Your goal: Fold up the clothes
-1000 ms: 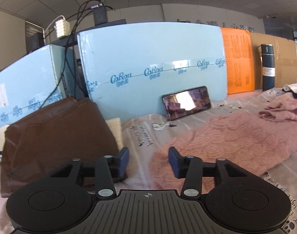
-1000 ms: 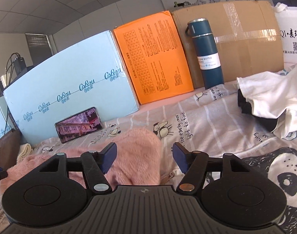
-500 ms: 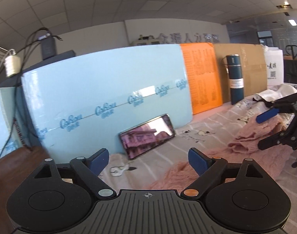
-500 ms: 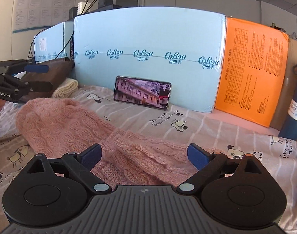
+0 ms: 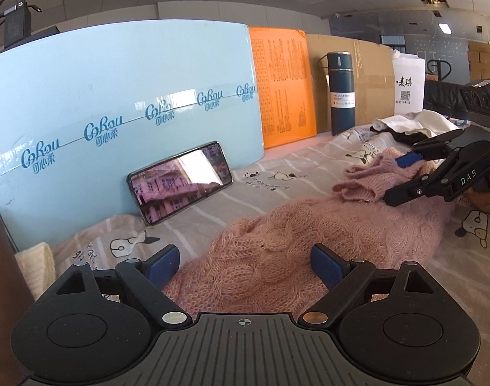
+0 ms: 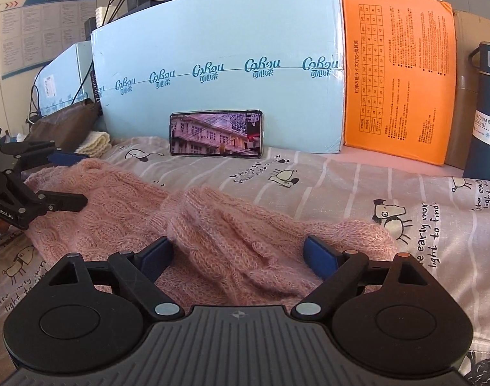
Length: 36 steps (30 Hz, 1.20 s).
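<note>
A pink cable-knit sweater (image 5: 325, 234) lies crumpled across the printed bedsheet (image 5: 277, 177); it also shows in the right wrist view (image 6: 213, 225). My left gripper (image 5: 245, 265) is open, its blue pads on either side of the sweater's left end, just above it. My right gripper (image 6: 237, 255) is open over the sweater's right end, where a sleeve is bunched up. Each gripper shows in the other's view: the right one (image 5: 402, 178) and the left one (image 6: 69, 180), both open.
A phone (image 5: 180, 181) leans on a light blue box (image 5: 122, 96) at the back. An orange box (image 5: 283, 87), a cardboard box, a dark blue bottle (image 5: 341, 93) and a white bag stand to the right. White and dark clothes (image 5: 412, 125) lie far right. A brown garment (image 6: 68, 122) and a cream knit (image 6: 94, 141) lie left.
Both grippers have opened wide and turned inward toward each other. They have come down close over the two ends of the pink sweater.
</note>
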Each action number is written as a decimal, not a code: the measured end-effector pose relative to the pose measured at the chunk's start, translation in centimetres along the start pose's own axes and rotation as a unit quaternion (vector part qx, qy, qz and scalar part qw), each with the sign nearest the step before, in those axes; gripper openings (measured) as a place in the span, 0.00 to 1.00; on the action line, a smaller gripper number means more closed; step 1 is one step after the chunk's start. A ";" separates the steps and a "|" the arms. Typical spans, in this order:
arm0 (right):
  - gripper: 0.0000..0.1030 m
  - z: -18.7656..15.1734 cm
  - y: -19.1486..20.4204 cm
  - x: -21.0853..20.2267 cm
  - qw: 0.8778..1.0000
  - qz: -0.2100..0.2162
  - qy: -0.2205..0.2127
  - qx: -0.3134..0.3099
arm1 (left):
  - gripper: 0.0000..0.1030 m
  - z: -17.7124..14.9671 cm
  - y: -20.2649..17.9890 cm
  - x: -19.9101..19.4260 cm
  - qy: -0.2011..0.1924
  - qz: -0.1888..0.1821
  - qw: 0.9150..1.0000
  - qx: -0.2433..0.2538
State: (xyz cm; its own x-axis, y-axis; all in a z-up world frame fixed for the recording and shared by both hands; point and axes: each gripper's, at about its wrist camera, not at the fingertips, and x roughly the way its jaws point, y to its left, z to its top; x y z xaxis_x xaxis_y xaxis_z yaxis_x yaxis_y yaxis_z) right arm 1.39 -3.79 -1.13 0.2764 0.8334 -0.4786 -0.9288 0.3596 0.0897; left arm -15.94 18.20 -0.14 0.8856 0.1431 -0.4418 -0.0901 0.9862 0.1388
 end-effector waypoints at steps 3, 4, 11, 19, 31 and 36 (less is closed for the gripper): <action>0.70 -0.1 -0.2 -0.1 1.000 -0.010 -0.003 0.009 | 0.88 0.0 0.0 -0.1 0.000 -0.005 1.000 0.001; 0.67 -0.1 -0.3 -0.1 1.000 -0.012 -0.004 0.012 | 0.88 0.0 0.1 -0.2 0.000 -0.007 1.000 0.001; 0.45 -0.2 -1.1 -0.7 0.999 -0.021 -0.016 0.037 | 0.88 0.0 0.2 -0.1 0.001 -0.012 1.000 -0.003; 0.19 0.2 -2.3 -3.3 0.993 -0.070 -0.077 0.053 | 0.88 0.0 0.3 -0.2 -0.006 -0.005 1.000 -0.004; 0.19 -1.6 -7.5 -7.5 0.947 -0.261 -0.125 0.137 | 0.88 0.0 0.4 -0.4 -0.018 0.007 1.000 -0.009; 0.36 -2.3 -9.0 -7.5 0.937 -0.289 -0.102 0.167 | 0.88 0.0 0.3 -0.4 -0.018 0.008 1.000 -0.009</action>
State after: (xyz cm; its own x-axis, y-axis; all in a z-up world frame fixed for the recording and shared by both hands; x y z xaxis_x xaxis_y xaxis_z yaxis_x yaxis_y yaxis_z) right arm 7.09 -14.24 -0.41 0.7826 0.5091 -0.3583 -0.4896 0.8588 0.1507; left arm -16.38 18.46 0.06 0.8999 0.1566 -0.4071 -0.1127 0.9851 0.1298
